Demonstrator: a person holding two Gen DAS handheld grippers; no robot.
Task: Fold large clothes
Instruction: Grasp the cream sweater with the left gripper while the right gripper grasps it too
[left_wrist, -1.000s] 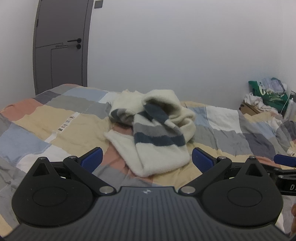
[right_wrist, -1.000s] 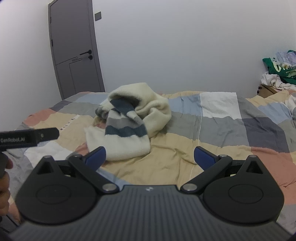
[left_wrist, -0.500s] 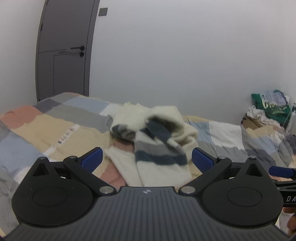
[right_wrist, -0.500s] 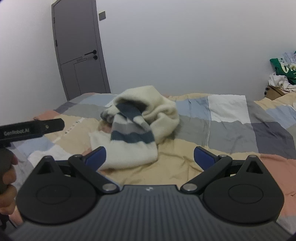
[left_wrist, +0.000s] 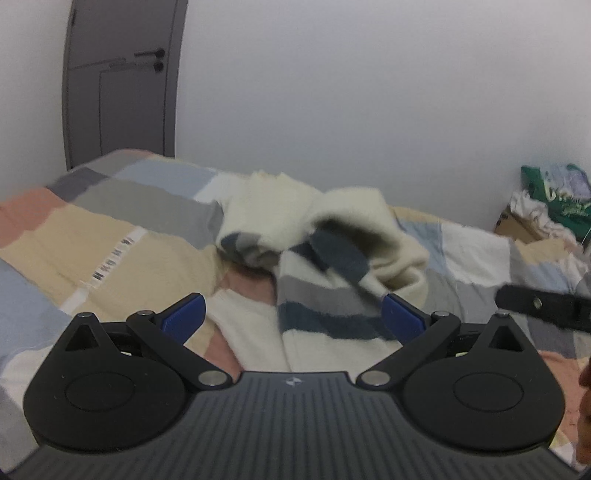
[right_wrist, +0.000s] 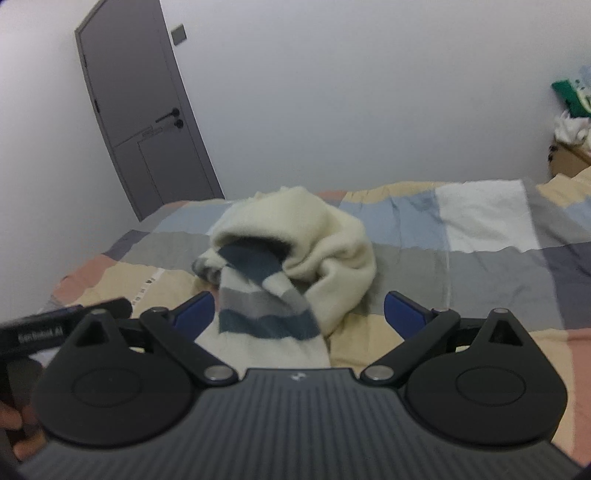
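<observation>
A home bedroom: a bed (left_wrist: 122, 236) with patchwork quilt, grey door (right_wrist: 144, 122), plain white walls.

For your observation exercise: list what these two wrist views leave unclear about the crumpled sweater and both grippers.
- Sweater: near hem hidden behind left gripper body; motion-blurred.
- Sweater's sleeves and collar: lost in the bunched folds, right view.
- Right gripper: whether it touches the fabric is unclear.

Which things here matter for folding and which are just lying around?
For the job: striped sweater, crumpled on the patchwork bedspread; left gripper and right gripper, both open.

Lying about: green bag, cardboard box, grey door.
</observation>
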